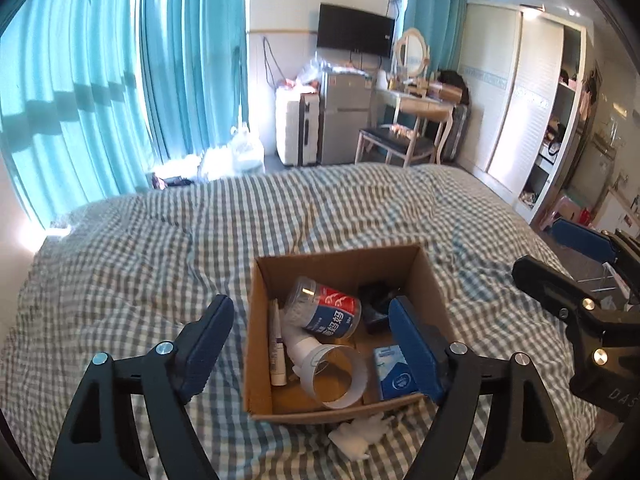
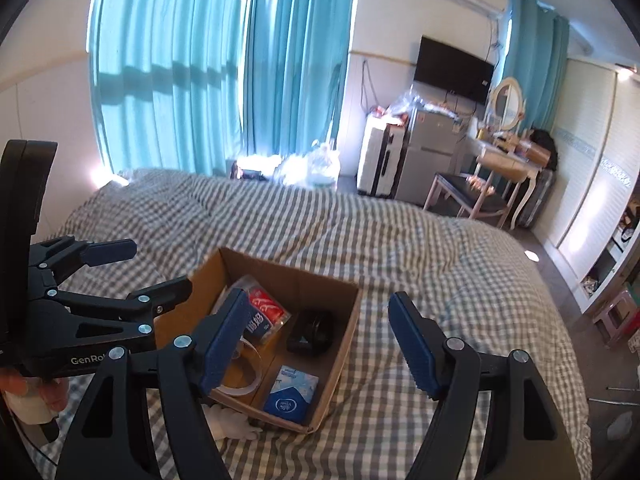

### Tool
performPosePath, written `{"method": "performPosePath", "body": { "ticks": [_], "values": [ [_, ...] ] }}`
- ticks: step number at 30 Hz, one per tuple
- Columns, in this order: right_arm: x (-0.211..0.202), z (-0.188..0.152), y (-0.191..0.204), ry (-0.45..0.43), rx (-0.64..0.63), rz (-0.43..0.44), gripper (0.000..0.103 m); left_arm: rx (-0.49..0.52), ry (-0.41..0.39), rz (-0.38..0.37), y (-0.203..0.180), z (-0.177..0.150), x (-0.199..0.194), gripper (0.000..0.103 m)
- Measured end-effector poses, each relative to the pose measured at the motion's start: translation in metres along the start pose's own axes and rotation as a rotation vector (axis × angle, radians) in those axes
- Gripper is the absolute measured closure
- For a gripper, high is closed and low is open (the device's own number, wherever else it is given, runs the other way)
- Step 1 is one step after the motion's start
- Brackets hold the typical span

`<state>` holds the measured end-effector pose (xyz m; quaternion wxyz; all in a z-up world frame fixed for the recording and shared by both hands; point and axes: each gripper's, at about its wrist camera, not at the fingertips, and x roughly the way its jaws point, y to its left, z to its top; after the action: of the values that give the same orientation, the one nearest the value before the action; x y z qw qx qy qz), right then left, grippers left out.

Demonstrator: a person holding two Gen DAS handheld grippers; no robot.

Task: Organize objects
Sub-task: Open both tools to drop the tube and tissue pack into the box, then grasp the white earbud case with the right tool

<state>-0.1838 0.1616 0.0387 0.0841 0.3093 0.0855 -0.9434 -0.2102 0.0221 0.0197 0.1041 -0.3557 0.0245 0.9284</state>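
A cardboard box sits open on a bed covered with a grey and white checked quilt. The left claw hangs above the near part of the box with its blue pads spread wide and nothing between them; one pad lies over the quilt left of the box, the other over the box's right side. The right claw is likewise wide open and empty, its left pad over the box and its right pad over bare quilt to the right of it.

Inside the box, a clear plastic jar with a red and blue label lies on its side toward the far left. Near it, closer in, a clear plastic ring leans on its edge, and a slim white tube lies along the left wall. A blue and white packet lies flat in the near right corner, and a black object sits in the far right part. Just outside the near wall of the box, a crumpled white glove rests on the quilt.

In the right wrist view the left claw shows at the left, held over the box's left edge.

Beyond the bed are teal curtains, a wall television and a dressing desk with an oval mirror.
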Motion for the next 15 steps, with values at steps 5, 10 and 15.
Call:
{"method": "performPosePath", "body": {
  "ticks": [5, 10, 15],
  "values": [
    [-0.074, 0.009, 0.01, -0.091, -0.004, -0.014, 0.021, 0.027, -0.108, 0.02, -0.006, 0.001, -0.073, 0.009],
    [-0.13, 0.005, 0.023, -0.145, -0.014, -0.021, 0.015, 0.008, -0.18, 0.02, 0.001, -0.006, -0.123, 0.001],
    [-0.155, -0.006, 0.032, -0.168, -0.019, -0.036, 0.006, -0.031, -0.184, 0.051, 0.015, -0.025, -0.14, 0.001]
  ]
}}
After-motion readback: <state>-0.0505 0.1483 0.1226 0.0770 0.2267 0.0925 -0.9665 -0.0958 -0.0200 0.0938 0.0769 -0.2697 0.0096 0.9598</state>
